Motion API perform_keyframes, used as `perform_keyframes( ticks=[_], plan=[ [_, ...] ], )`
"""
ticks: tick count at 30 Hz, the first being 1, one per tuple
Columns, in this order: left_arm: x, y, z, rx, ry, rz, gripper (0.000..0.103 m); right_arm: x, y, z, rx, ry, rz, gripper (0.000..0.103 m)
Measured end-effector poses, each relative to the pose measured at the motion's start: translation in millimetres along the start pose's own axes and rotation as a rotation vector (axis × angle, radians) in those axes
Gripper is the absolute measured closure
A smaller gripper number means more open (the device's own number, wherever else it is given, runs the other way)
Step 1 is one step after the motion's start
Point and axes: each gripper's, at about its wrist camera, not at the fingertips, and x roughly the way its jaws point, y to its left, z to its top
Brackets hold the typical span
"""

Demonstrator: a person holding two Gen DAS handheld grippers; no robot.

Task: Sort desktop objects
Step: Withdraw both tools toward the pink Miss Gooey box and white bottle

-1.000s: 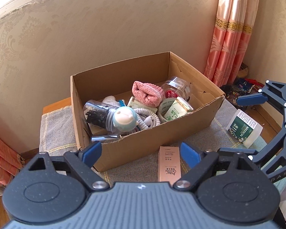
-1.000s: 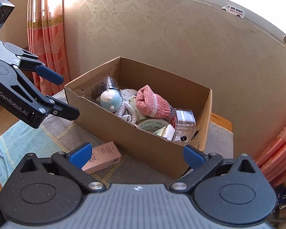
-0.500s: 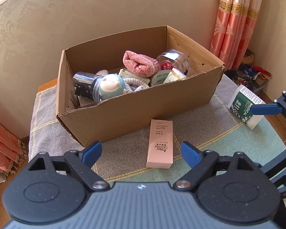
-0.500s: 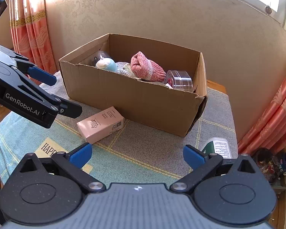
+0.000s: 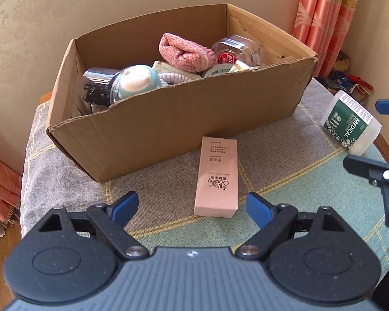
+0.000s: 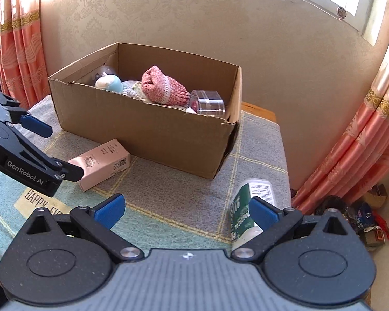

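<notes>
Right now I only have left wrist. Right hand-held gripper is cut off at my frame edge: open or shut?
Observer: Open. The right hand-held gripper has its fingers wide apart and grips nothing.
Operator: Is the green bottle lined up with it?
Observer: No. The green bottle lies on its side, off-centre, partly hidden behind one blue pad.
Operator: Pink box: anything on the side I can't see?
Observer: The pink box has a QR code on its long side face.
</notes>
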Motion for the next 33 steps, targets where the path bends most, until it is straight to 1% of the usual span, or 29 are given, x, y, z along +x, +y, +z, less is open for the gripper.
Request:
perform_keyframes(
  ticks=[2, 4, 7, 12, 20, 24, 28, 33],
  plan=[
    [3.8, 0.0, -0.7, -0.002, 0.01, -0.008, 0.013, 3.6, -13.2, -0.8, 0.022, 0.004, -0.05, 0.0],
    [8.9, -0.1, -0.9, -0.001, 0.018, -0.014, 0.013, 9.1, -25.8, -2.9, 0.051, 0.019, -0.079, 0.0],
    [14.9, 1.0, -1.1, -0.005, 0.03, -0.021, 0.013, 20.9, -39.6, -7.2, 0.081, 0.054, -0.094, 0.0],
    [20.5, 6.9, -3.5, -0.018, 0.049, -0.009, 0.013, 33.8, -48.9, -13.5, 0.135, 0.093, -0.047, 0.0],
    [19.2, 22.4, -10.8, -0.029, 0.061, 0.015, 0.013, 31.9, -30.2, -8.7, 0.118, 0.085, 0.029, 0.0],
    [18.0, 33.8, -14.1, -0.054, 0.063, 0.033, 0.013, 31.0, -19.2, -5.6, 0.117, 0.089, 0.096, 0.0],
    [19.1, 51.4, -14.4, -0.088, 0.066, 0.065, 0.013, 30.7, -12.8, -5.1, 0.1, 0.09, 0.107, 0.0],
    [20.0, 75.4, -8.7, -0.121, 0.061, 0.124, 0.013, 28.2, -18.6, -4.2, 0.112, 0.08, 0.106, 0.0]
  ],
)
